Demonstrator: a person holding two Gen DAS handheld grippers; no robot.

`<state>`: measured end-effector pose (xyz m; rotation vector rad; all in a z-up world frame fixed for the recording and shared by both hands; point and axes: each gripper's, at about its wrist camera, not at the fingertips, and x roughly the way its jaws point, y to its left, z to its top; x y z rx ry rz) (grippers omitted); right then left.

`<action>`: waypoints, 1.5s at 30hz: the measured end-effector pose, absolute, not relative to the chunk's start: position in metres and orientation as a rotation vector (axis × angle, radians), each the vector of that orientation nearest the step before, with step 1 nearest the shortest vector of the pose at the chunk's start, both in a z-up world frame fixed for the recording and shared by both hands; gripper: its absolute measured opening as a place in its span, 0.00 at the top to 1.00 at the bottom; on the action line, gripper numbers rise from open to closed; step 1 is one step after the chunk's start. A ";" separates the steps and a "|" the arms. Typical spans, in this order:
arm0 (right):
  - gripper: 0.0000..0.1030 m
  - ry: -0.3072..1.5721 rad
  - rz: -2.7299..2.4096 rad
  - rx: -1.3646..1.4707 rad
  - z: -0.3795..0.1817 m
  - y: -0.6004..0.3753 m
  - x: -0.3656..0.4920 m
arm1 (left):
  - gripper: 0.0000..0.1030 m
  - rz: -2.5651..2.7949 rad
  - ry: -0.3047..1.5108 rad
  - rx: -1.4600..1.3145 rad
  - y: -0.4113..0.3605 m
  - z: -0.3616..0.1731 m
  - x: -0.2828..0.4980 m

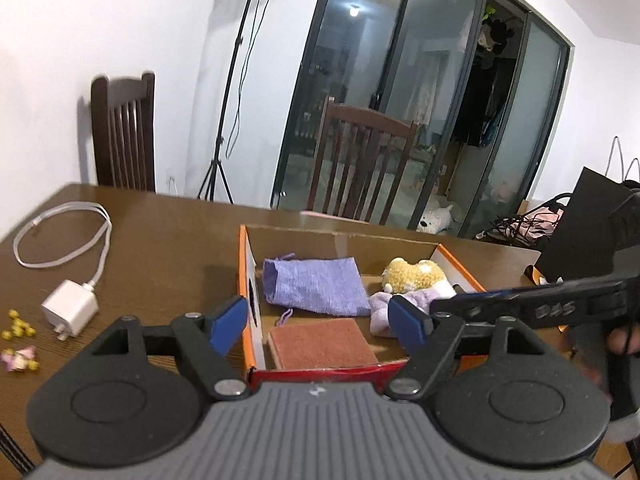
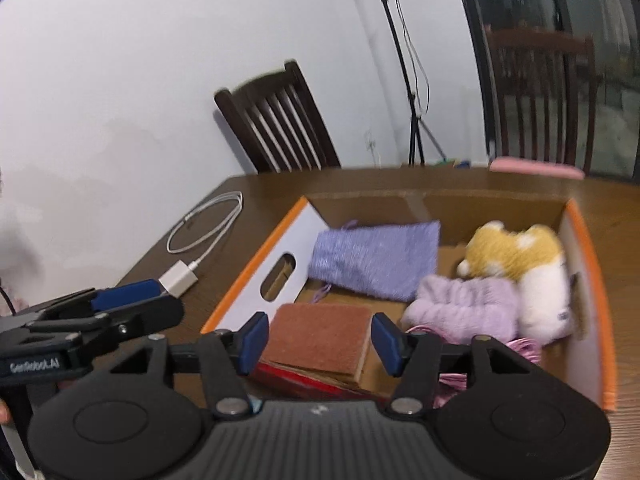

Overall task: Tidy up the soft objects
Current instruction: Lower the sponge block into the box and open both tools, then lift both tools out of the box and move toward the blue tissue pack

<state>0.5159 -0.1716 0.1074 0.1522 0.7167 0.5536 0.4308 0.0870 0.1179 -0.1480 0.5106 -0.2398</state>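
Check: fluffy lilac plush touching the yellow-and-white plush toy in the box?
Touching. Right wrist view: the fluffy lilac plush presses against the yellow-and-white plush toy, no gap.

White charger (image 1: 70, 307) w/ looped cable (image 1: 64, 236) lies on brown table (image 1: 168, 240), left side. Small yellow and pink bits (image 1: 18, 340) near table edge, beside charger. Two dark wood chairs (image 1: 124, 132) behind table; light stand (image 1: 236, 80) btw them.

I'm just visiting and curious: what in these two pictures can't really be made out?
- Small yellow bits on the table, left wrist view: too small and blurred to identify.
- Pink cord in the box, right wrist view: mostly hidden behind the right gripper.
- Purple plush, left wrist view: partly covered by the left gripper.
- Toy, right wrist view: blurred, so its face is unreadable.
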 end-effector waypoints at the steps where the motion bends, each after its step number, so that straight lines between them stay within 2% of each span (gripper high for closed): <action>1: 0.42 0.693 0.551 0.145 0.115 -0.177 0.507 | 0.21 -0.237 0.502 -0.137 0.087 0.122 0.425; 8: 0.34 0.545 0.515 0.076 0.164 -0.216 0.438 | 0.18 -0.218 0.433 -0.086 0.078 0.155 0.370; 14: 0.31 0.476 0.536 0.111 0.174 -0.241 0.387 | 0.11 -0.188 0.376 -0.046 0.060 0.158 0.321; 21: 0.29 0.404 0.521 0.025 0.138 -0.249 0.309 | 0.05 -0.208 0.396 -0.103 0.043 0.115 0.248; 23: 0.24 0.404 0.527 -0.027 0.120 -0.249 0.285 | 0.05 -0.198 0.391 -0.077 0.040 0.100 0.226; 27: 0.23 0.437 0.546 -0.052 0.089 -0.257 0.239 | 0.05 -0.191 0.450 -0.126 0.044 0.076 0.192; 33: 0.23 0.493 0.547 0.031 0.058 -0.262 0.216 | 0.05 -0.146 0.486 -0.114 0.051 0.064 0.186; 42: 0.25 0.529 0.548 0.083 0.045 -0.250 0.248 | 0.05 -0.197 0.547 -0.148 0.045 0.048 0.222; 44: 0.26 0.546 0.535 0.101 0.041 -0.248 0.264 | 0.10 -0.214 0.567 -0.152 0.039 0.043 0.235; 45: 0.31 0.555 0.527 0.106 0.039 -0.247 0.272 | 0.17 -0.229 0.570 -0.158 0.036 0.042 0.244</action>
